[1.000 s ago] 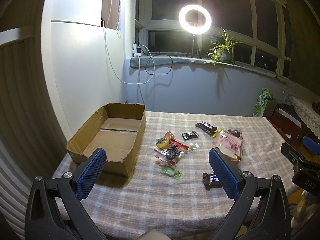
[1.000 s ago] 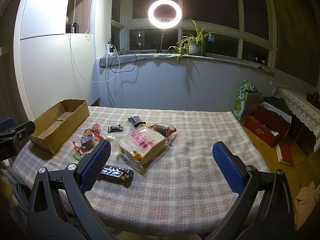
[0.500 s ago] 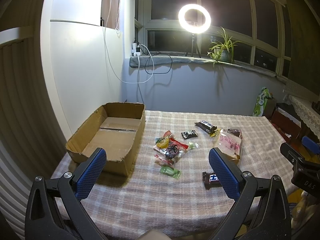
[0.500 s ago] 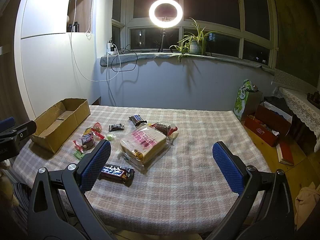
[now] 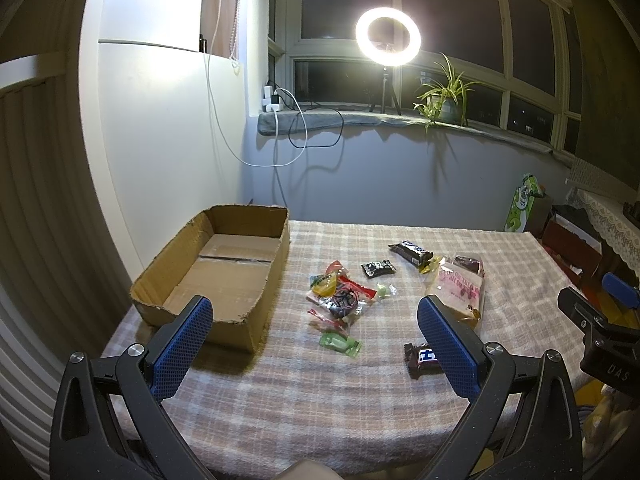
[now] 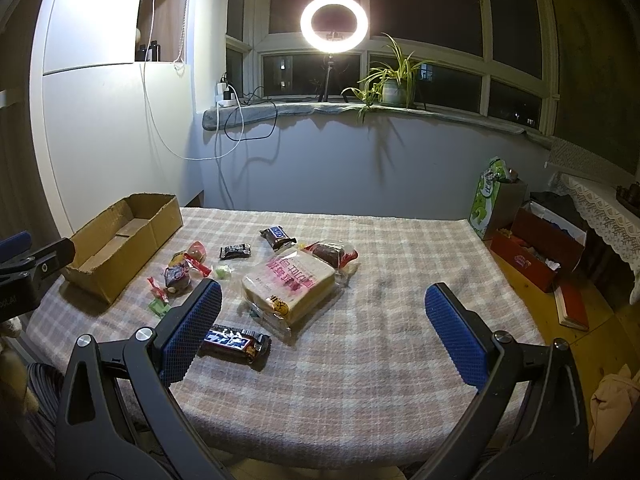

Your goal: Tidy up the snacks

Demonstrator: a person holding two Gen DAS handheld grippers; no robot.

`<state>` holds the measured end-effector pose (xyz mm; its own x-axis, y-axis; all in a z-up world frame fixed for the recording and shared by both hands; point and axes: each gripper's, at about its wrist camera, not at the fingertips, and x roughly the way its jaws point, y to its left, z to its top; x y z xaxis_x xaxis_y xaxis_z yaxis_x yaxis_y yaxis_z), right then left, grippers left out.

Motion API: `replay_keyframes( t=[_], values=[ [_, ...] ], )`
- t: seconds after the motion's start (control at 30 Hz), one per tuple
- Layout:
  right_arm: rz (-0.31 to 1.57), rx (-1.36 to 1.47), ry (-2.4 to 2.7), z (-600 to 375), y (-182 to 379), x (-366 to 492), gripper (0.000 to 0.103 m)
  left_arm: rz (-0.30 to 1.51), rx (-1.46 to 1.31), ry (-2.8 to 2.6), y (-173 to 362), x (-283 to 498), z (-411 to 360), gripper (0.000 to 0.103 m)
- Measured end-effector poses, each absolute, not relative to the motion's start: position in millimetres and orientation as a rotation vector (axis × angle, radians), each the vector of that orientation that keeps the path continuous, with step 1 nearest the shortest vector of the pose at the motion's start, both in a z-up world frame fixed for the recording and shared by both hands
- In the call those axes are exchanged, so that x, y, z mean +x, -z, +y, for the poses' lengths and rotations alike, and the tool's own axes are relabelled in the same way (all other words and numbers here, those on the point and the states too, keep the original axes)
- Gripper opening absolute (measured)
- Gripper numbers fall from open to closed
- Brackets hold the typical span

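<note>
Hovering, left wrist view: I hold my left claw [image 5: 314, 336] spread wide and empty above the near edge of the table [image 5: 304, 408].
Box, left wrist view: the cardboard box [image 5: 218, 276] sits open and bare at the table's left side, nothing in it yet.
Snacks, left wrist view: the heap of small sweets [image 5: 340, 298] lies just beside the box; the near chocolate bar [image 5: 422, 360] is partly hidden behind my right finger pad.
Change, left wrist view: almost none over the last second; the scene holds steady, so no snack has been touched.
Hovering, right wrist view: my right claw [image 6: 322, 334] is spread too, gripping nothing.
Snacks, right wrist view: the bagged bread [image 6: 290, 286] lies mid-table, the near chocolate bar [image 6: 236, 342] close to my left pad, a second bar [image 6: 278, 237] and a dark packet [image 6: 235, 251] farther back.
Change, right wrist view: the view has drifted slightly nearer to the bread.
Meaning: I judge sorting has not begun; everything is yet to go into the box.
</note>
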<state>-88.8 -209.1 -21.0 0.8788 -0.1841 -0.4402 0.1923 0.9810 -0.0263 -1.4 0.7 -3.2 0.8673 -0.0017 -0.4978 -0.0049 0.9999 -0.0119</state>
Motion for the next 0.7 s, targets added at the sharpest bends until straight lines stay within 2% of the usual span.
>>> replay_keyframes(
  t=[0.7],
  values=[
    [0.54, 0.054, 0.162, -219.7, 39.3, -70.2, 0.103, 0.583, -0.016, 0.068, 20.5, 19.3, -4.5, 0.101]
  ],
)
